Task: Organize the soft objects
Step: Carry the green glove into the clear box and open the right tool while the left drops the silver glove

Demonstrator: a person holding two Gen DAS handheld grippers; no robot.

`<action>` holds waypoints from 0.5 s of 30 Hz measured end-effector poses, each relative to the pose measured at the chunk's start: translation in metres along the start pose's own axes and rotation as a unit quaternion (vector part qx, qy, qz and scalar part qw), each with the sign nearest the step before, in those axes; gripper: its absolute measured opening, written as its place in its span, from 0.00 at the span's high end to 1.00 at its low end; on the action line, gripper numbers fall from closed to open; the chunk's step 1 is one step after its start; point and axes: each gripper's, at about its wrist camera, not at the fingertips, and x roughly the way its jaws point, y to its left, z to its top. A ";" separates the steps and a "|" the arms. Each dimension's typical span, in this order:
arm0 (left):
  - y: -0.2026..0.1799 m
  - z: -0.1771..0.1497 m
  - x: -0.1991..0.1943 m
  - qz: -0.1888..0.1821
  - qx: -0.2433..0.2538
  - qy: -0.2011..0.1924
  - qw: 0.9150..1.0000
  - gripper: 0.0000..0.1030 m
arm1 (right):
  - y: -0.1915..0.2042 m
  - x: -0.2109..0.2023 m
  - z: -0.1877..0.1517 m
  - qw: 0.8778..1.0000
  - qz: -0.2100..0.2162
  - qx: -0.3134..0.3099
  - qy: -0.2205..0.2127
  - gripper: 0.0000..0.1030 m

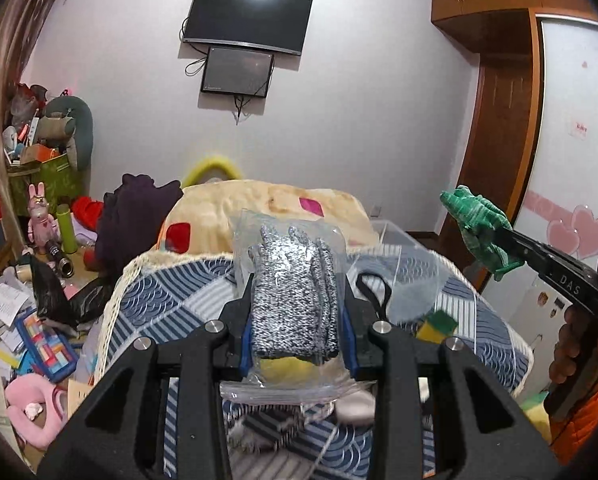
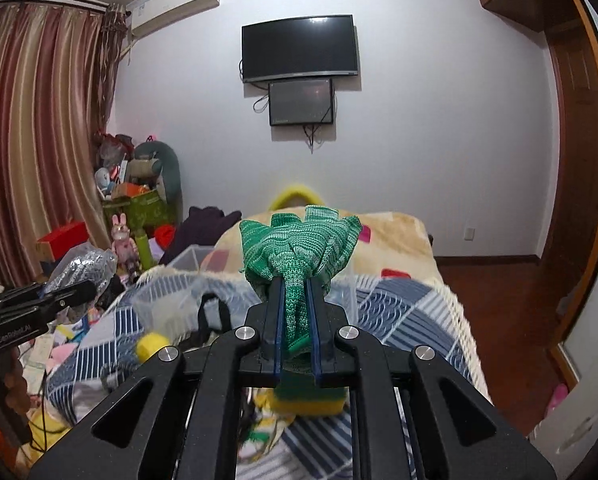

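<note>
The left gripper (image 1: 297,312) pinches a bagged grey glove (image 1: 295,292) above the bed (image 1: 171,300). The right gripper (image 2: 297,320) clamps a green knit cloth (image 2: 299,244). A clear bin (image 2: 187,260) sits ahead-left of it, with a black strap (image 1: 373,292) just beyond the left gripper.

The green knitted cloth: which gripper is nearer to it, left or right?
Right. The right gripper is shut on the green knitted cloth; the left gripper holds the bagged grey gloves, apart from it.
</note>
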 end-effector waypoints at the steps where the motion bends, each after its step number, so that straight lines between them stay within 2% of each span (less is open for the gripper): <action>1: 0.001 0.005 0.004 0.001 0.000 -0.001 1.000 0.67 | 0.000 0.002 0.003 1.000 0.001 0.001 -0.002 0.91; 6: -0.003 0.023 0.022 0.011 0.013 -0.002 1.000 0.67 | 0.001 0.015 0.017 1.000 0.002 0.001 -0.009 0.91; 15: -0.014 0.030 0.067 0.000 0.021 0.038 0.999 0.67 | 0.003 0.046 0.024 1.000 0.005 -0.006 0.004 0.91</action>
